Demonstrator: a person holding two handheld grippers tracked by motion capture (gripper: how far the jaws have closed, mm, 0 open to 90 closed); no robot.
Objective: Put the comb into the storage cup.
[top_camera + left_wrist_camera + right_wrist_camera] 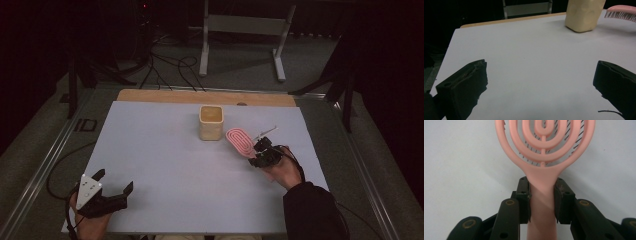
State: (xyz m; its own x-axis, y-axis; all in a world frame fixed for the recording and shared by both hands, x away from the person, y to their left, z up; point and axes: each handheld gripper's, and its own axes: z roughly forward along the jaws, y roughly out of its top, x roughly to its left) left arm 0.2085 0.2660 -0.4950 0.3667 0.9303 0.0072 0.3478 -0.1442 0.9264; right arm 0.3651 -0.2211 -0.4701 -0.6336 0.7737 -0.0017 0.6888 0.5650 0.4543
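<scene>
Dark room with cables on the floor behind, and a pale table (165,165) taking up most of the high view. Going left to right: the left gripper (116,181) sits idle at the near left corner, jaws spread wide with nothing between them. Mid-table near the far edge stands a cream cup (211,122), upright and looking empty from above. Just right of it is the pink hairbrush (240,141), handle clamped in the right gripper (261,148), jaws pinched snug on the neck below the looped head — bristles facing down, head held just off the table. Looks like the carry step to me — next move probably needs tipping the brush upright and lining it over the cup's mouth without knocking the rim
</scene>
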